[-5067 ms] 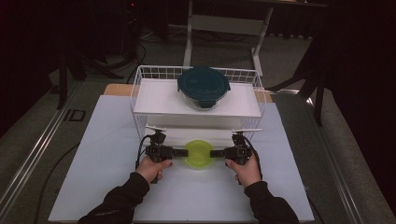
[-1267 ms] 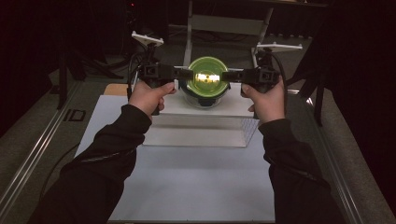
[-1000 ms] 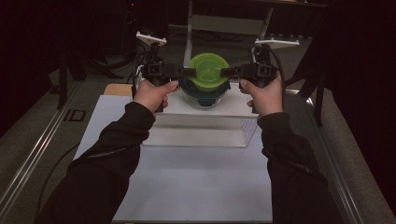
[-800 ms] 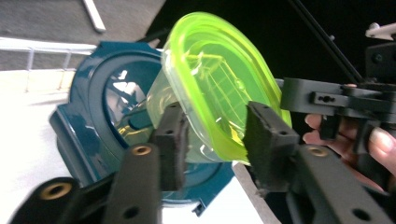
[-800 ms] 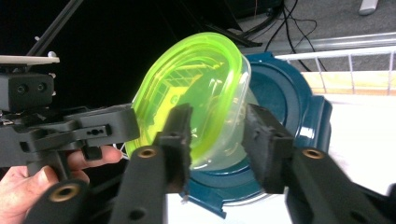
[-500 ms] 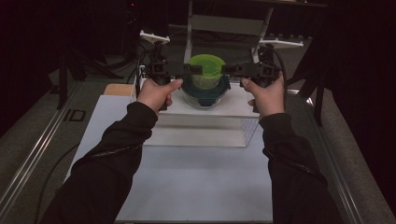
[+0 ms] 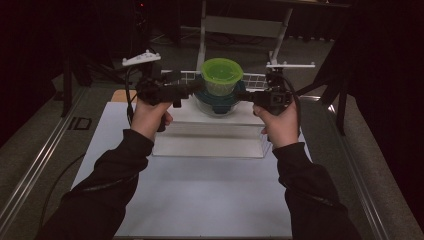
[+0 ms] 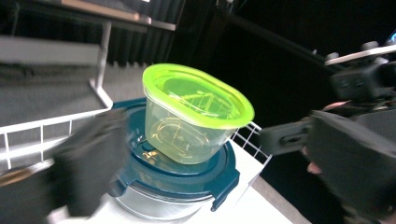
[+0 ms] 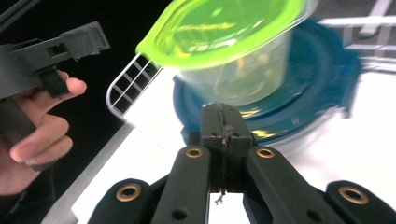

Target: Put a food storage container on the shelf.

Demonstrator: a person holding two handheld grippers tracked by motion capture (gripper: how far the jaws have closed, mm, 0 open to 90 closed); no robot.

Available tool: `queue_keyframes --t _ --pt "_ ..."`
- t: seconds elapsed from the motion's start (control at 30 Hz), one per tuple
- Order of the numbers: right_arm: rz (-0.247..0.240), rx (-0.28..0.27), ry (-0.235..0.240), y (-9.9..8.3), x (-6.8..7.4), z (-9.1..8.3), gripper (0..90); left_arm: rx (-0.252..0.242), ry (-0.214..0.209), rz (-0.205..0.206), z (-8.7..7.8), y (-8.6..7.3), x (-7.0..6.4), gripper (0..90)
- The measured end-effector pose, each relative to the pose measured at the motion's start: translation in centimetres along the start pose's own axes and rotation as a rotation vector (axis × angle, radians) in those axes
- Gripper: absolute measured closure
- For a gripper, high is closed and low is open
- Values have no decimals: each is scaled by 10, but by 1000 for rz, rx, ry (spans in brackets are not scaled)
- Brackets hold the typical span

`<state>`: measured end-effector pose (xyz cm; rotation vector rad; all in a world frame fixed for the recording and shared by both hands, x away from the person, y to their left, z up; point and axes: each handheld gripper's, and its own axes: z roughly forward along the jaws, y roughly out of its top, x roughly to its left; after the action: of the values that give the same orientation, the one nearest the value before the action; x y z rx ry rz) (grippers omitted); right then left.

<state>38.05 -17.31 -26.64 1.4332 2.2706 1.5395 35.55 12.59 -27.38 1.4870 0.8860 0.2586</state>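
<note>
Green-lidded tub [image 7: 221, 76] now sits, slightly tilted, on the blue-lidded container [image 7: 220, 102] atop the white basket [image 7: 210, 127]; a moment ago you carried it there from the table. Your right gripper [image 9: 223, 122] shows jaws pressed together, empty, apart from it. Your left gripper [image 7: 192, 89] is too blurred to judge.

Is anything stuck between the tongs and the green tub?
Nothing visible. The green tub sits on the blue lid of the bowl below. The left tongs and right tongs flank it with only air between, as far as the high view shows.
</note>
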Motion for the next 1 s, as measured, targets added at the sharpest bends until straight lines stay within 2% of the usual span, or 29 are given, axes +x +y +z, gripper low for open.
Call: queue_keyframes --t 0.07,0.1,0.27,0.43,0.6,0.83,0.97,1.0 --pt "-2 14 3 -2 2 8 895 -29 -8 1 -6 -11 -2 0" --pt "-9 16 3 -2 3 11 895 -24 -4 9 -8 -16 -3 0" --pt "-3 13 8 0 6 26 895 -37 50 57 -15 -36 -5 0" --pt "-1 22 5 4 11 41 895 -32 60 81 -18 -45 -8 0" --pt "3 30 7 6 15 53 891 -27 46 90 -18 -49 -8 0" --pt "-9 23 31 4 20 52 861 -18 33 103 -16 -52 -9 0" --pt "-36 10 59 -6 24 40 776 -10 11 127 -16 -58 -10 0" --pt "-56 6 62 -9 25 36 738 -11 -17 135 -17 -61 -11 0"
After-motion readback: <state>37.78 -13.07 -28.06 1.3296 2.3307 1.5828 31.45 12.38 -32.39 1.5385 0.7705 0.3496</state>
